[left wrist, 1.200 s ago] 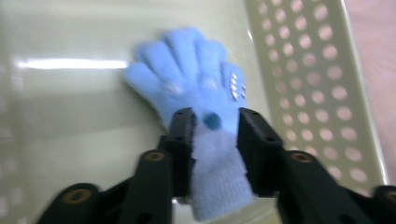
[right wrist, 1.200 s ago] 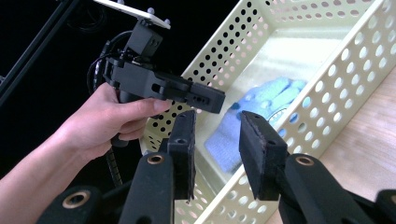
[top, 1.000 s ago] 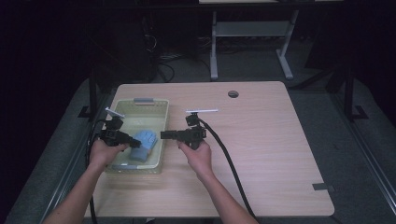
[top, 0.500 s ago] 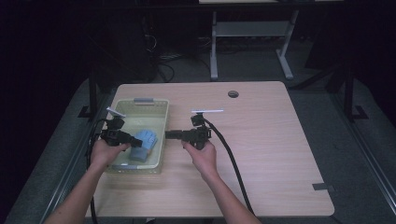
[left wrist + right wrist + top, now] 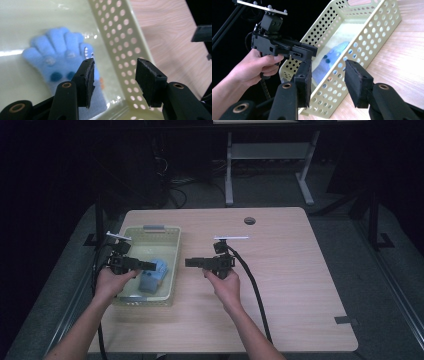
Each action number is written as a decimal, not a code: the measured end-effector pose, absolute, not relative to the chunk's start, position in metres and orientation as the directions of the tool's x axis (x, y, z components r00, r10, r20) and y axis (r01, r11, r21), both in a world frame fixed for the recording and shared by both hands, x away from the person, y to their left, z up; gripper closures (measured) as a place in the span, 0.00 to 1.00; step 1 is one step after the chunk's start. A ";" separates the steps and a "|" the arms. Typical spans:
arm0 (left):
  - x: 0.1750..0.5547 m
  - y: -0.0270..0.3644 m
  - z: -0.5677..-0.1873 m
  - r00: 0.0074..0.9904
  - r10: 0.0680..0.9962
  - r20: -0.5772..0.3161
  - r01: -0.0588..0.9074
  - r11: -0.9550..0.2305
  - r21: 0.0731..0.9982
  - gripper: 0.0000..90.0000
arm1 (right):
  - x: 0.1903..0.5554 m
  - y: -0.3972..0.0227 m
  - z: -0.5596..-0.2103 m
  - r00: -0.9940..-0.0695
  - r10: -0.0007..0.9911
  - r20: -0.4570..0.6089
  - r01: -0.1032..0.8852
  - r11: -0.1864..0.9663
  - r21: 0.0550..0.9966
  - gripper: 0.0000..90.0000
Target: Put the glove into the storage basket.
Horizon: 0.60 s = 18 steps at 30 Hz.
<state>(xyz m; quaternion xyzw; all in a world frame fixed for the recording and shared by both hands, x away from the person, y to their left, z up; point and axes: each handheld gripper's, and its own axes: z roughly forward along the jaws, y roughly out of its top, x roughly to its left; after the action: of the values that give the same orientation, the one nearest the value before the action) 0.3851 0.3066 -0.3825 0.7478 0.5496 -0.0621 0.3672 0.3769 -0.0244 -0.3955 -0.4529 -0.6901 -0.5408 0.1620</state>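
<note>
A pale yellow perforated basket (image 5: 172, 251) (image 5: 372, 32) stands at the table's left. Inside it lies a blue fuzzy glove (image 5: 153, 274) (image 5: 56, 60) (image 5: 329, 61) with dark dots on it. My left gripper (image 5: 152, 266) (image 5: 113, 77) hangs open over the basket, just above the glove's cuff, with nothing between its jaws. My right gripper (image 5: 191, 262) (image 5: 328, 80) is open over bare table just right of the basket, its jaws pointing left toward the basket's wall. In the right gripper view the left gripper (image 5: 308, 51) and the hand holding it appear beyond the basket.
The wooden table (image 5: 280, 290) has a round cable hole (image 5: 249, 220) near its far edge and a grey tape strip (image 5: 346, 320) at the front right. A white stand (image 5: 265, 155) and cables sit on the dark floor behind.
My right gripper has drawn back to the right, away from the basket. The left gripper has stayed over the glove in the basket.
</note>
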 end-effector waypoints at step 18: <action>0.380 0.284 -0.364 0.433 0.727 -0.533 0.831 -0.094 0.548 0.49 | 0.378 -0.055 -0.390 -0.532 0.468 0.706 0.791 -0.023 0.611 0.55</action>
<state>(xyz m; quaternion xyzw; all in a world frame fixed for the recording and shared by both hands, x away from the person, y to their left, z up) 0.3802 0.2844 -0.3645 0.7368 0.5287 -0.0625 0.4167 0.3777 -0.0550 -0.3895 -0.4607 -0.6831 -0.5470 0.1480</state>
